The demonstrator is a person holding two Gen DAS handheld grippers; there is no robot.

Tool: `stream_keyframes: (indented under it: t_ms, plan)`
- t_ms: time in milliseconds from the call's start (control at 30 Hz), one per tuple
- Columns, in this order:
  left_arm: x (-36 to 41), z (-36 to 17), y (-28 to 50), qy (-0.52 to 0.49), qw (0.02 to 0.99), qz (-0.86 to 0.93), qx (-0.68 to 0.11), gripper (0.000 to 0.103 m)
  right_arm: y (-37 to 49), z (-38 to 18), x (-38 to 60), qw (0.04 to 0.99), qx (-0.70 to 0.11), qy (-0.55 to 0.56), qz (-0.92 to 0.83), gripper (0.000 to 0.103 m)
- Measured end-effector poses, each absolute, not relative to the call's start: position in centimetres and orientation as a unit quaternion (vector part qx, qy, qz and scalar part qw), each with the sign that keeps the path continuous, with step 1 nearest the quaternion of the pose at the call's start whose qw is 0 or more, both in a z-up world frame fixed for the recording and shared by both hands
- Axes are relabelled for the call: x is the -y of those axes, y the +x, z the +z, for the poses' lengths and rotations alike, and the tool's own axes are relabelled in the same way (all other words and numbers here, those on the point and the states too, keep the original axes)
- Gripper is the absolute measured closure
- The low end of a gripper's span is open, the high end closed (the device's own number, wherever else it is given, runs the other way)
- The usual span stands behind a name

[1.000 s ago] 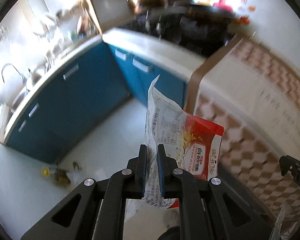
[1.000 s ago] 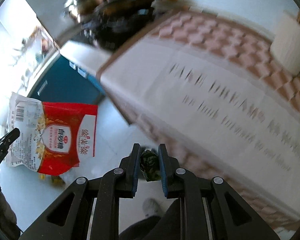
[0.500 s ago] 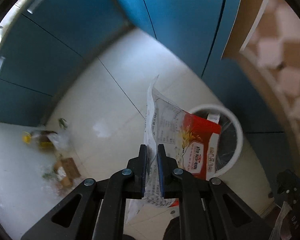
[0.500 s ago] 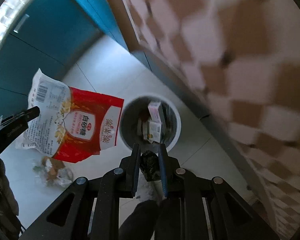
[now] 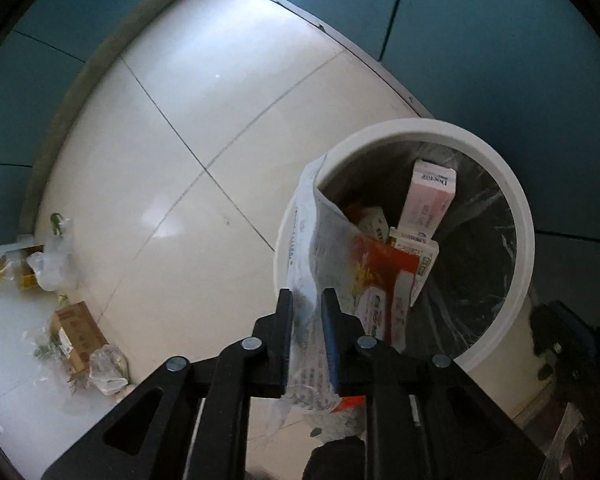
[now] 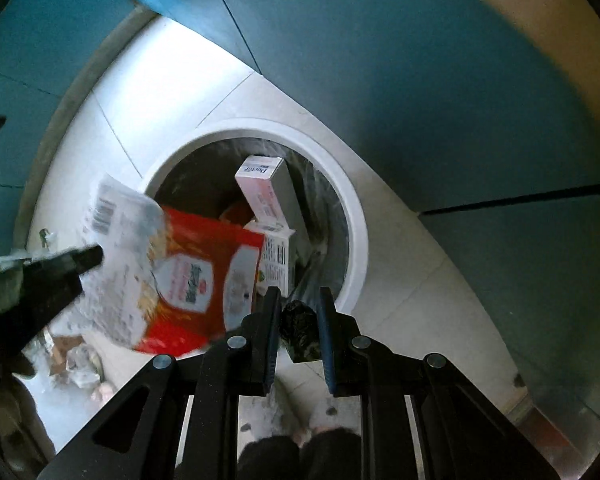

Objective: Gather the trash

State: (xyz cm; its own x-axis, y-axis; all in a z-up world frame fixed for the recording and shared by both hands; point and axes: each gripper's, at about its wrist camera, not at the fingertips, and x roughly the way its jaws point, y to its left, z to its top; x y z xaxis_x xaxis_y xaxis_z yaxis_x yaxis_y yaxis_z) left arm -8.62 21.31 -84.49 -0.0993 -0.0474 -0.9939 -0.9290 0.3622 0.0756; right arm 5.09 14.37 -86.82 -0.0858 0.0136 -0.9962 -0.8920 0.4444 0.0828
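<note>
Left wrist view: your left gripper (image 5: 307,300) pinched the sugar bag (image 5: 364,280) (over bin (image 5: 516,200)).
Right gripper (image 6: 298,300): fingers clamped a dark wrapper (image 6: 299,330).
Advice: you needed both centred before letting go.

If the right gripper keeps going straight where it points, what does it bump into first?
Probably the white trash bin. The right gripper, holding a dark crumpled wrapper, points at the bin's near rim and the cartons inside; depth is unclear.

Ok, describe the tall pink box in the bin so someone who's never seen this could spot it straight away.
Start at the round white trash bin on the pale tiled floor beside the blue cabinets. Inside it, toward the far side, a pink and white carton stands on end against the clear liner. It rises highest of the boxes there, and its white end flap carries dark lettering.
</note>
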Motion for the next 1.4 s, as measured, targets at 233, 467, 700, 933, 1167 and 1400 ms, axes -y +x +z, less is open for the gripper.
stream_keyframes:
  t_ms: [233,467,700,933,1167,1400]
  plan:
    - [-21.7,-83.2,-9.2,-0.397,0.560,0.419,-0.595,0.017,5.1,-89.3,-15.5,0.569,-0.634,-0.350,0.389,0.078]
    - [-21.2,-79.6,-10.3,-0.389,0.565,0.437,-0.582,0.000,4.4,-86.7,-14.8,0.581,-0.615,-0.361,0.392,0.022]
    - [-19.3,-73.6,-11.8,-0.386,0.568,0.452,-0.569,0.000,3.6,-80.9,-13.6,0.587,-0.590,-0.386,0.397,0.000]
    - [-16.1,-64.1,-13.2,-0.386,0.572,0.458,-0.561,0.000,2.9,-71.8,-11.1,0.592,-0.579,-0.390,0.403,0.000]
    - [-11.8,-50.6,-13.6,-0.372,0.599,0.456,-0.542,0.000,1.9,-57.4,-8.1,0.594,-0.563,-0.380,0.431,0.000]
    - [-8.7,-37.5,-14.5,-0.381,0.642,0.453,-0.486,0.000,1.7,-41.2,-5.0,0.602,-0.544,-0.354,0.466,0.000]
